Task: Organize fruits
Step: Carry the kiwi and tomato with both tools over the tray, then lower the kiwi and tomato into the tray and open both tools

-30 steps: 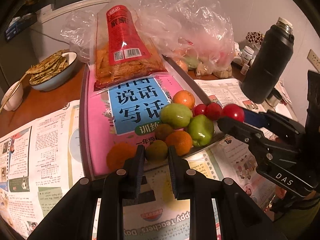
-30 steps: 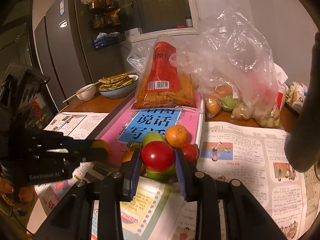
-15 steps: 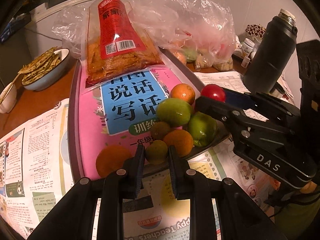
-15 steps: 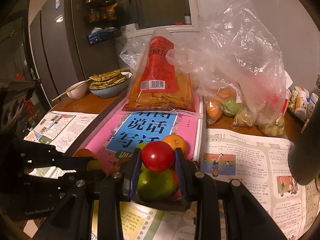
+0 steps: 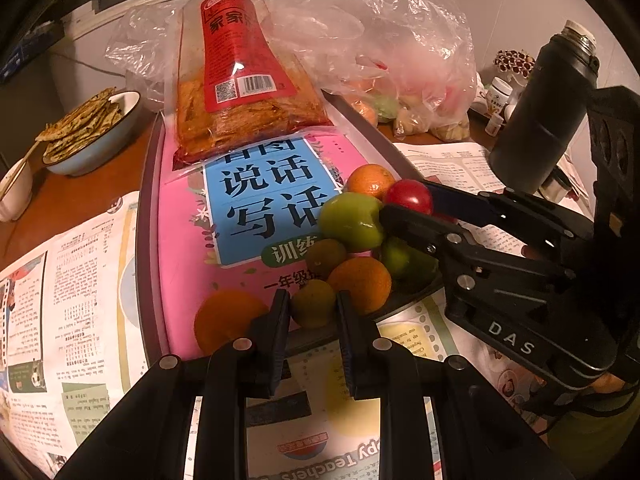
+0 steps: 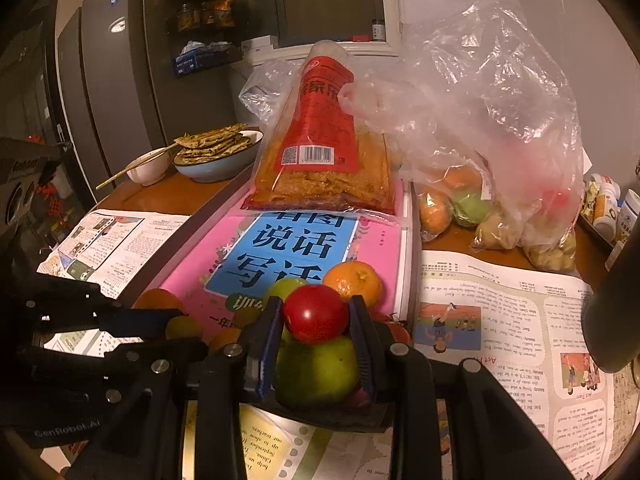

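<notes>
— What is the load borne by?
— A brown wooden table [image 5: 80,200], largely covered by newspaper [image 5: 68,304].
— And what is laid directly on it?
— A dark tray [image 5: 145,240] is set in the middle. A blue bowl [image 5: 96,144] and a white bowl [image 5: 16,196] are placed at the left, a plastic bag [image 6: 500,168] and a black flask [image 5: 544,112] at the right.

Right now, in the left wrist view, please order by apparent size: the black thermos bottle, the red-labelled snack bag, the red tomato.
1. Red-labelled snack bag
2. Black thermos bottle
3. Red tomato

The fisheye lens distorts, so this is apparent size only.
</notes>
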